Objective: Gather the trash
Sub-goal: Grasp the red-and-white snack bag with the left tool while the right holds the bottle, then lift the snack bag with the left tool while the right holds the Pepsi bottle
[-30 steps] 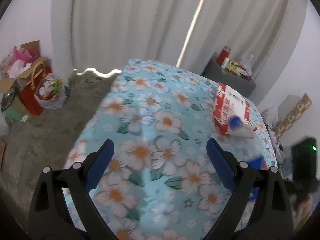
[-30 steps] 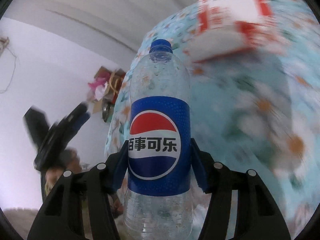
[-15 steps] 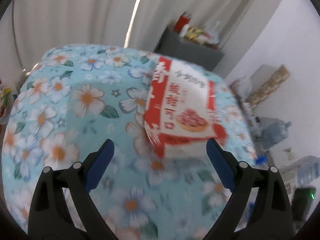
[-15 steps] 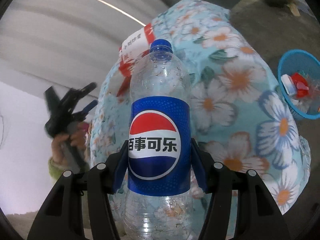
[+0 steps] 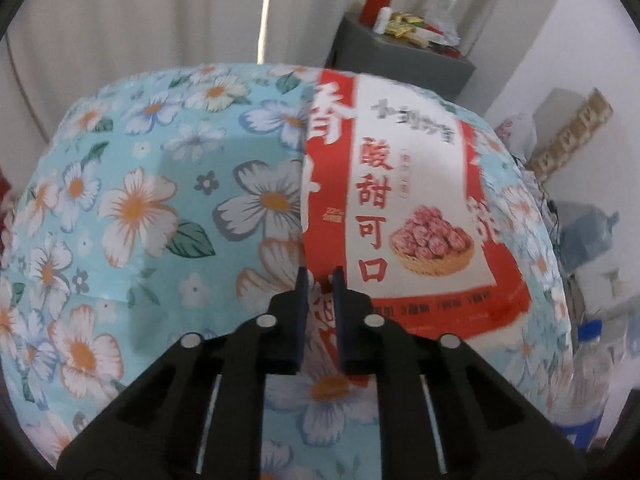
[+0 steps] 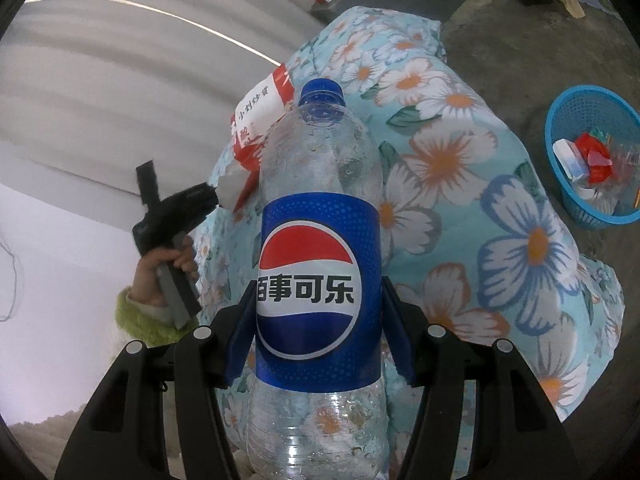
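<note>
A red and white snack bag lies on the floral blue tablecloth. My left gripper is shut on the bag's near left corner. The bag also shows in the right wrist view, with the left gripper at its edge. My right gripper is shut on an empty clear Pepsi bottle with a blue cap, held upright above the table's edge. The bottle also shows at the right edge of the left wrist view.
A blue plastic basket holding trash stands on the grey floor right of the table. A grey cabinet with a red can and wrappers stands by the curtain. Cardboard and a water jug are at the right wall.
My left gripper moved forward to the snack bag and closed on its corner. My right gripper swung with the bottle, so the blue basket is in fuller view.
</note>
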{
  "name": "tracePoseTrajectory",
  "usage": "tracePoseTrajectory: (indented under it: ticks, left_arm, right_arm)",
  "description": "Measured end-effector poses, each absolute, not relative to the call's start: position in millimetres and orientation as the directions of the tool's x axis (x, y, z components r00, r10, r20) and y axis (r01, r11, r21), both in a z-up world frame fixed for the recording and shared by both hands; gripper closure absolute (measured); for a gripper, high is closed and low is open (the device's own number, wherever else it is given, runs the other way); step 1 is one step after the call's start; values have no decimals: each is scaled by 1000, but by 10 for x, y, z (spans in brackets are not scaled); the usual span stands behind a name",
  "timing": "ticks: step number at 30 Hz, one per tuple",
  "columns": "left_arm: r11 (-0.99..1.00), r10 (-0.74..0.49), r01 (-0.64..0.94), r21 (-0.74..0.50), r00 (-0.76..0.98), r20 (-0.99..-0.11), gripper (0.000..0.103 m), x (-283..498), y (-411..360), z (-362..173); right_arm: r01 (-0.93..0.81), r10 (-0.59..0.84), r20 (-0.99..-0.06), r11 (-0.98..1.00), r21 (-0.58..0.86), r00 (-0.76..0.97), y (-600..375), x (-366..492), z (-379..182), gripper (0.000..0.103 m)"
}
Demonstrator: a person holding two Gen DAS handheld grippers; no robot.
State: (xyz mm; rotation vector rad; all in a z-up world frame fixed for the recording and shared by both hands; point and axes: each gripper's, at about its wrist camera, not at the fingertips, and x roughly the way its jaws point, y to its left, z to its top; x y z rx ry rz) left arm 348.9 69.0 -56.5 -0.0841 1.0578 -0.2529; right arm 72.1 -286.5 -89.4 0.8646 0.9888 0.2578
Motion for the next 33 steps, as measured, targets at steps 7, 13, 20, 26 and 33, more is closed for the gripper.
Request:
tracePoseTrajectory:
  ticks: [7, 13, 20, 26, 33]
  left_arm:
    - [956, -289, 189, -223, 506, -813, 99, 2837, 1086, -340]
    - [947, -319, 191, -258, 487, -813, 99, 2025, 1285, -244]
    - [883, -469, 195, -427, 398, -789, 63, 1416, 1334, -295]
    - [900, -418, 118, -420, 508, -753, 40, 1427, 1650, -180]
    - [844, -431, -87, -528, 476, -767, 33, 1912, 2014, -396]
  right_arm:
    - [176, 558, -600, 631, 756, 574, -2939, 694, -891, 46]
    - [167, 565, -591, 627, 761, 575, -2946, 657, -888, 46]
    - [170, 571, -601, 631, 757, 559, -2918, 647, -912, 46]
    - [168, 575, -607, 635, 754, 549, -2878, 714, -919, 46]
    - [182, 568, -612, 634, 752, 550, -2886, 718, -933, 46]
